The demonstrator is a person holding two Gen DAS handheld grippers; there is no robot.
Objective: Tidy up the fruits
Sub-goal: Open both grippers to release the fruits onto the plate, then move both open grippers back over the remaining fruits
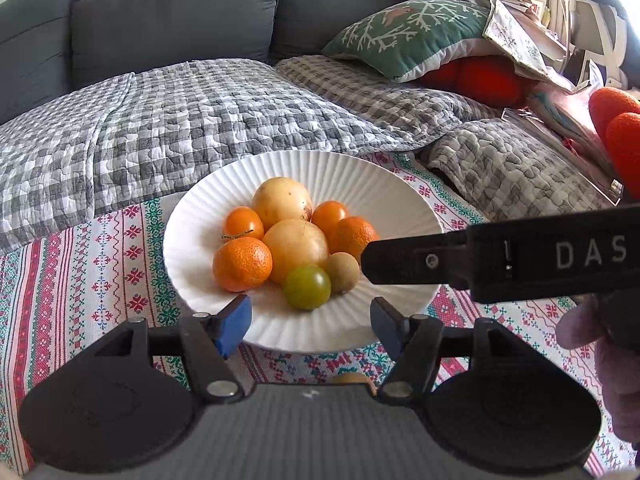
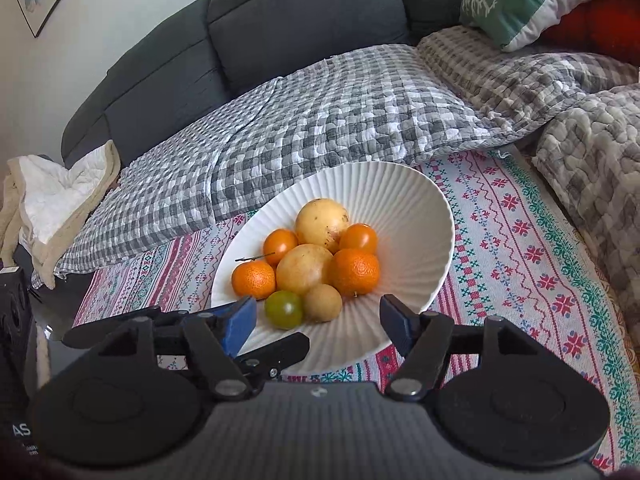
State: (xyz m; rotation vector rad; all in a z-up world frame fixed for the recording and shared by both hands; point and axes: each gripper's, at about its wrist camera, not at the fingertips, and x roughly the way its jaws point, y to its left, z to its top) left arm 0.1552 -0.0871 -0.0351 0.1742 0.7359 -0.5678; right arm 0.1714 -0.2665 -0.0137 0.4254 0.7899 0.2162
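Note:
A white ribbed plate [image 1: 360,168] [image 2: 400,192] on the patterned cloth holds several fruits. These include two large yellow fruits [image 1: 296,250], two mandarins [image 1: 242,264], two orange tomatoes [image 1: 243,222], a green tomato [image 1: 307,287] [image 2: 284,309] and a small brown fruit [image 1: 342,272] [image 2: 322,303]. My left gripper [image 1: 311,326] stands open over the plate's near rim, its blue pads touching no fruit. My right gripper [image 2: 319,320] is open too, just short of the green tomato and brown fruit. From the side, the right gripper [image 1: 372,260] reaches in beside the brown fruit.
A small fruit [image 1: 354,380] lies on the cloth [image 2: 520,240] under my left gripper, mostly hidden. A grey sofa [image 1: 180,8] with a checked quilt [image 1: 200,112] rises behind the plate. Cushions [image 1: 412,36] and clutter fill the right. A hand [image 1: 592,340] is at the right edge.

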